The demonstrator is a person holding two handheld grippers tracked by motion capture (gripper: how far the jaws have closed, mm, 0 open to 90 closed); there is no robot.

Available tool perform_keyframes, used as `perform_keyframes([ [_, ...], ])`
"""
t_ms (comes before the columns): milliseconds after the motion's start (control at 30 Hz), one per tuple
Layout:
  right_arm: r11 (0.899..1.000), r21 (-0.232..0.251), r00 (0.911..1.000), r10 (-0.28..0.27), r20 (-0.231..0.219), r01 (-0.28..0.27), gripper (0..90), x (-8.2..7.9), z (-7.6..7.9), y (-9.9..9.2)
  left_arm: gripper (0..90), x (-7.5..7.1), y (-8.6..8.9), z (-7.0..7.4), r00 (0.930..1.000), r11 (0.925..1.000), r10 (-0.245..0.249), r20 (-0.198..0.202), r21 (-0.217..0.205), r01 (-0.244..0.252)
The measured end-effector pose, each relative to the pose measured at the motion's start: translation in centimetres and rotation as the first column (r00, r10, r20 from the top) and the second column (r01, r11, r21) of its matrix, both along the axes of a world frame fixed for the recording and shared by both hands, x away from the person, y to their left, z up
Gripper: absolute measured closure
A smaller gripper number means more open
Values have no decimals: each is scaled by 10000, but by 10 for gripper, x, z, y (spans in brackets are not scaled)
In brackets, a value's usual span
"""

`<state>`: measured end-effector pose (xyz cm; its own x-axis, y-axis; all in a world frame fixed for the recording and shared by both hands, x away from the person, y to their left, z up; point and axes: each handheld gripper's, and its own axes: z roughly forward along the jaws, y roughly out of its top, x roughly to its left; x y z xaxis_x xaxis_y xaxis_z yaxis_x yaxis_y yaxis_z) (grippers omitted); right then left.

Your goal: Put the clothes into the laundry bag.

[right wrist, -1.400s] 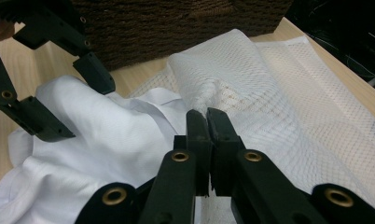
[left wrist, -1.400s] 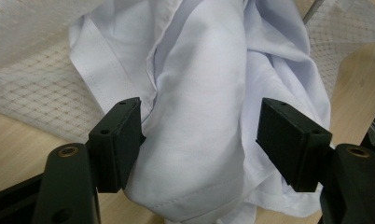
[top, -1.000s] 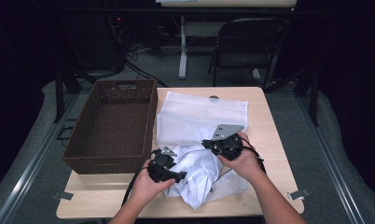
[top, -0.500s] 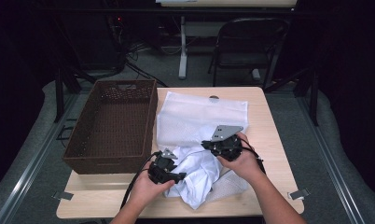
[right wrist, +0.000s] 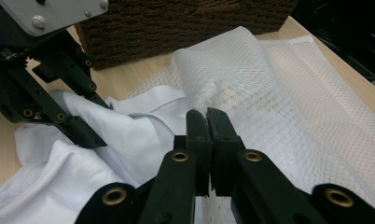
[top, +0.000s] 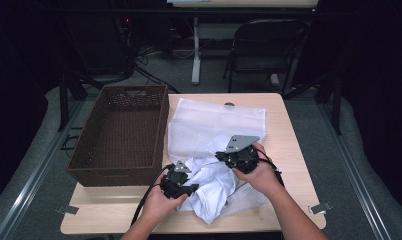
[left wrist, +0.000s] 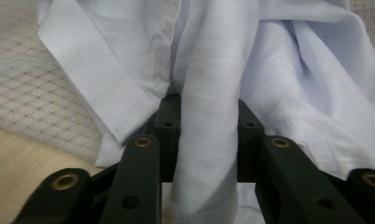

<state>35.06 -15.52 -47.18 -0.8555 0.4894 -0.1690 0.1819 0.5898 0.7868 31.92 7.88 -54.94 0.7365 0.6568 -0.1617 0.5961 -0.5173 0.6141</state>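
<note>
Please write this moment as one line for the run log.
left gripper: jaws just closing on white shirt fold | right gripper: shut on mesh bag | basket: beside

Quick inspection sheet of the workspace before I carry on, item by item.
Surface: wooden table, bare at its right edge.
Job's things: white shirt crumpled on a mesh laundry bag.
Clutter: empty brown wicker basket at the left.
Grippers: left gripper has just been closing, a shirt fold between its pads; right gripper shut on the mesh bag's edge.
Cables: one trails from each gripper.
Surroundings: folding chair, dark floor.
</note>
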Motion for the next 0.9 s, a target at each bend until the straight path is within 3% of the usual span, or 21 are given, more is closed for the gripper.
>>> perform_keyframes([
  [200,10000,-5,10000,34,-25,-34,886,-1,0,1,806,-1,-3,2,9999,10000,-78,83,35,78],
  [500,9999,-6,9999,129,-36,-129,886,-2,0,4,825,0,-6,9,9998,9999,-92,182,-66,93],
  [900,9998,79,9998,158,-72,-157,886,-3,1,5,833,8,-6,28,9997,9980,127,207,-617,-114],
])
